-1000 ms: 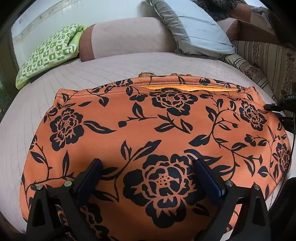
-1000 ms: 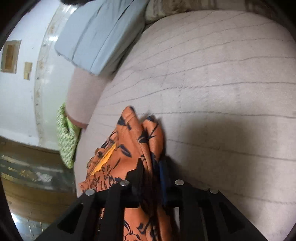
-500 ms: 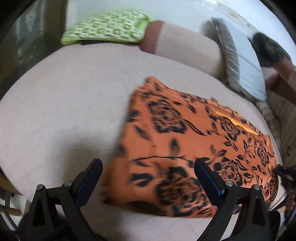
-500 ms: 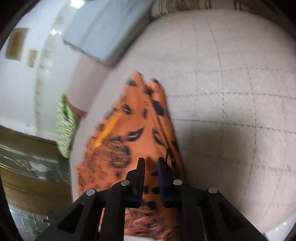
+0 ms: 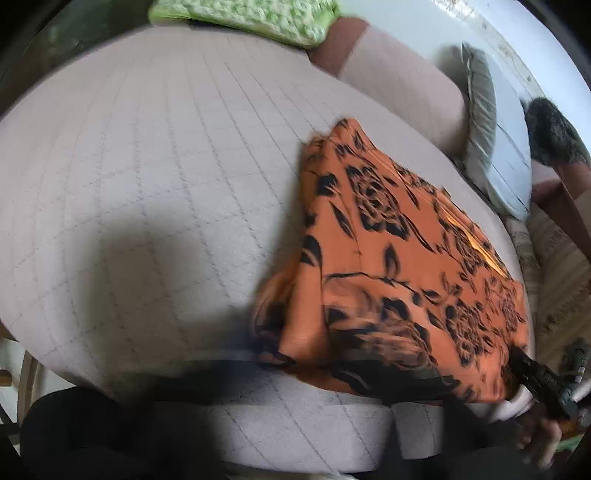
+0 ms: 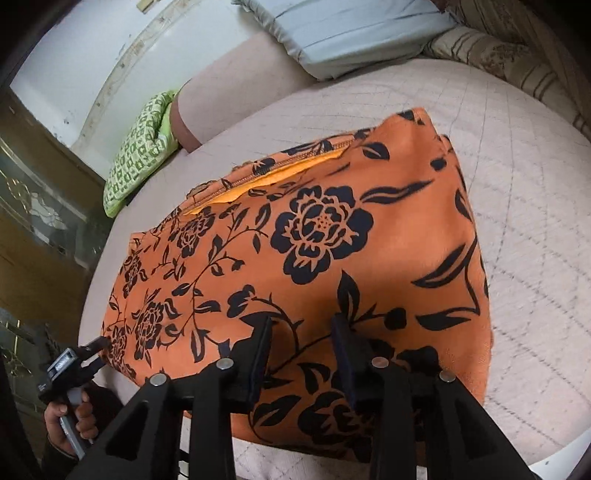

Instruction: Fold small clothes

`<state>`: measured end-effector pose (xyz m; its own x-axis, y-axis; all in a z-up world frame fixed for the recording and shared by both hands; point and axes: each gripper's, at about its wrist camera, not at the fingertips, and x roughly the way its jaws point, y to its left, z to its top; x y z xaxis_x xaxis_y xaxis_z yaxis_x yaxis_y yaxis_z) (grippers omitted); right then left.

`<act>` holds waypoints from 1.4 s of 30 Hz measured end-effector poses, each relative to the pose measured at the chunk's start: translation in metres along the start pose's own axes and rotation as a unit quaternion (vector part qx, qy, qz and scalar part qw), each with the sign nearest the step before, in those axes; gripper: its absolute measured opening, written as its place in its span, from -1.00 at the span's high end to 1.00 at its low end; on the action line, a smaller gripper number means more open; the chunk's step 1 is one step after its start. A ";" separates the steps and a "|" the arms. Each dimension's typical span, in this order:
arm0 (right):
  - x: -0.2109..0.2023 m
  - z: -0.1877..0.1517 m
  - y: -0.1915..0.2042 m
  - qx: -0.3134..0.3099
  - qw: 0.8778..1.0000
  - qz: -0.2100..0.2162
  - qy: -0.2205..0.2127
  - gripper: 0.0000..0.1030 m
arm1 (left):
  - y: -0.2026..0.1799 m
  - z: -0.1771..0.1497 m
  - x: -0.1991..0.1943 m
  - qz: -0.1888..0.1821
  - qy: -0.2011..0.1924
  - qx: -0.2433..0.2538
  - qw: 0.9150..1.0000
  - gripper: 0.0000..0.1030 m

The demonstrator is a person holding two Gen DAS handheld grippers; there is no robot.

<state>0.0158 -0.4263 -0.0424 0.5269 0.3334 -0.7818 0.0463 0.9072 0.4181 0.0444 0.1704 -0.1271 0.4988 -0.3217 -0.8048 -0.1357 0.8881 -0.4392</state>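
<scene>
My left claw shows in the right wrist view at eight o'clock, at the left edge of the orange flowered garment. Its tips touch that edge, but I cannot tell whether they pinch it. My left hand grips its handle below. In its own view, motion blur hides its fingers.

The garment lies flat on the quilted mattress, waistband with its yellow lining toward twelve o'clock. In the left wrist view the garment sits at three to four o'clock, its near left edge doubled over.

A green patterned cushion rests at ten o'clock, a pale blue pillow at twelve.

My right claw stands at six o'clock over the garment's near part, fingers parted, nothing held.
</scene>
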 end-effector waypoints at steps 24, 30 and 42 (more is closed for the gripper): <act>-0.004 0.041 -0.006 0.002 1.000 0.017 -0.007 -0.28 | -0.047 0.122 0.072 0.051 0.027 0.105 0.993 -0.26; 0.004 0.046 -0.012 -0.008 1.000 0.005 0.002 -0.28 | -0.019 0.119 0.063 -0.009 0.004 0.005 1.000 0.78; 0.035 0.096 0.024 -0.037 0.999 0.019 0.011 -0.28 | -0.061 0.124 0.040 0.068 -0.101 0.100 0.988 -0.28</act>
<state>0.1168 -0.4177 -0.0157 0.5076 0.3730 -0.7767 -0.0370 0.9100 0.4129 0.1795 0.1439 -0.0829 0.6508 -0.1418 -0.7459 -0.0504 0.9721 -0.2289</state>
